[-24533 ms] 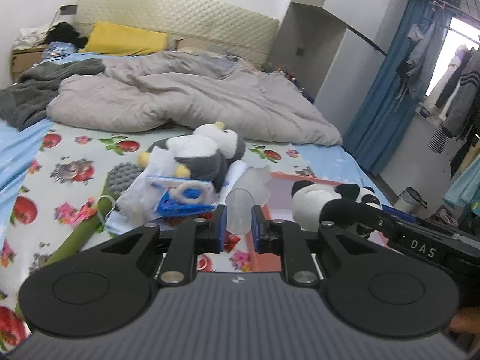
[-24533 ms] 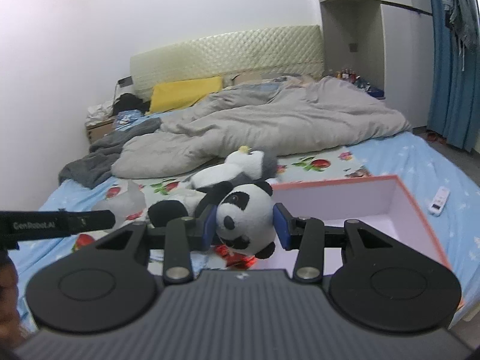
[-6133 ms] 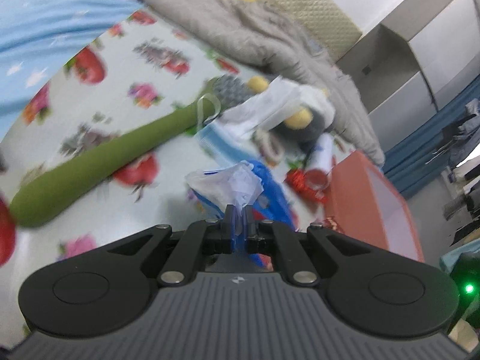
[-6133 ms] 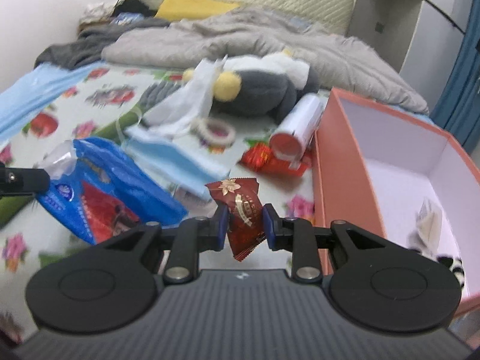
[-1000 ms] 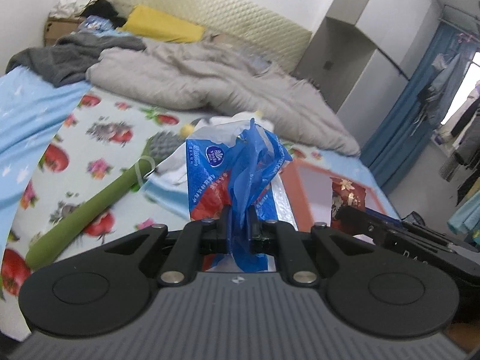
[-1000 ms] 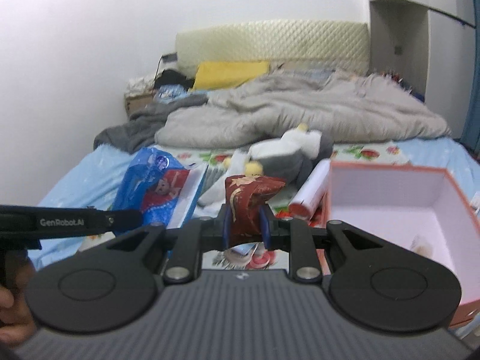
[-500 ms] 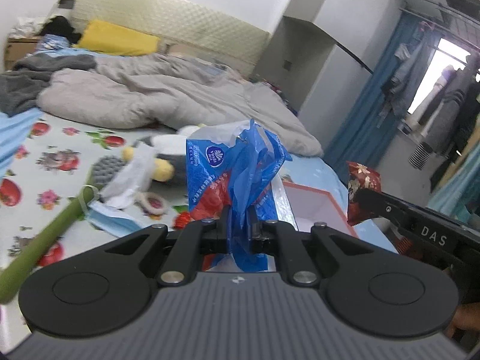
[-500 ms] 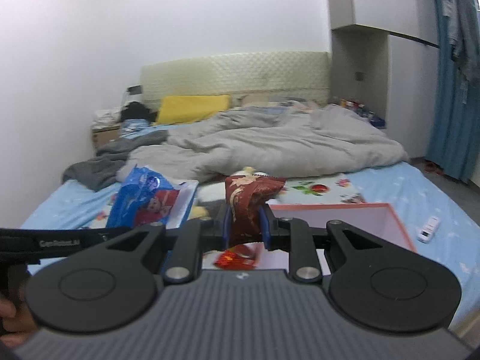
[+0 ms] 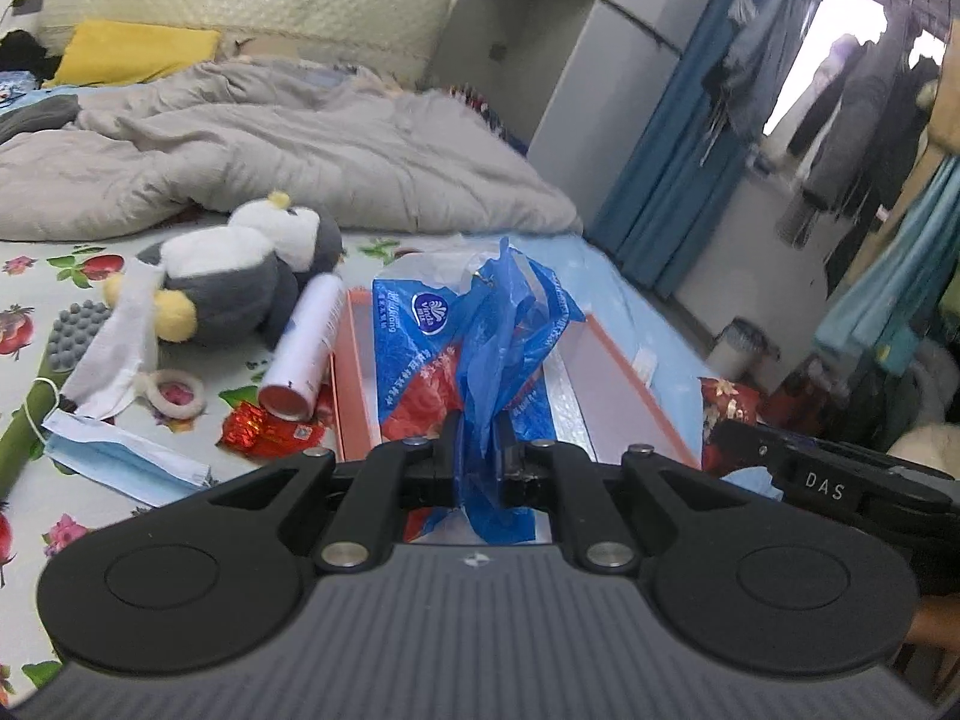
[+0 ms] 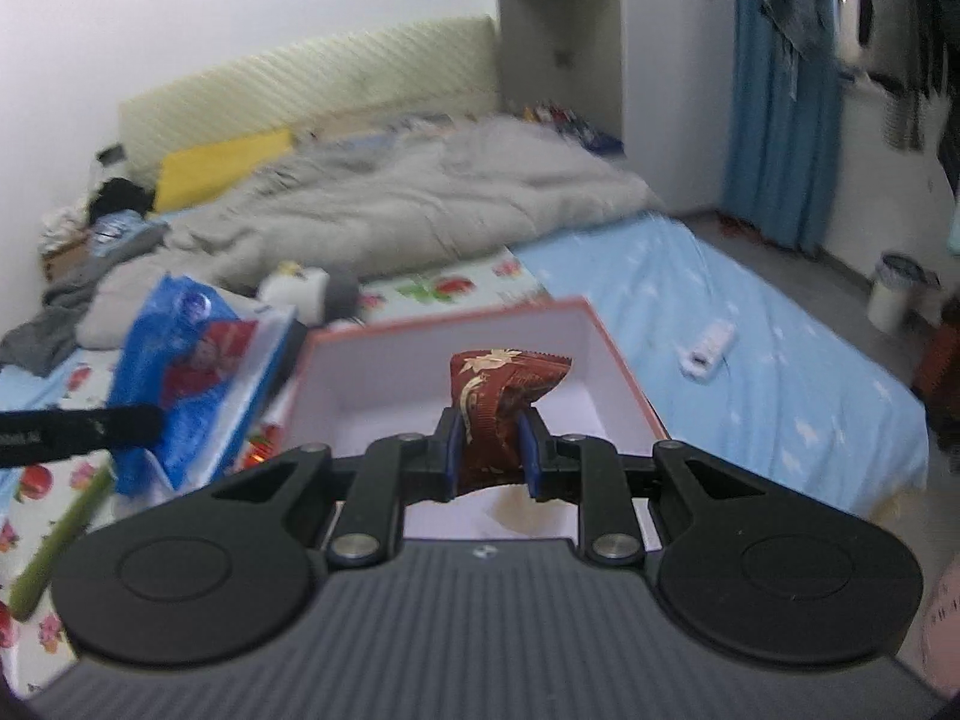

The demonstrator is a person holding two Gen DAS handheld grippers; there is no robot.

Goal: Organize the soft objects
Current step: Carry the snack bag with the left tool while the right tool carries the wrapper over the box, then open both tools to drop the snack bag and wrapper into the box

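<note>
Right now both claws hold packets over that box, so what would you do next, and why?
Probably lower the right claw a little and open it. Its red packet already hangs over the box, whose floor looks bare below. The left claw, gripping the blue bag, could follow.

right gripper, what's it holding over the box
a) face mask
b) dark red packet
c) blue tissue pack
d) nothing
b: the right gripper has its pads closed on a dark red packet, held above the open box, while the blue tissue pack is in the left gripper.
</note>
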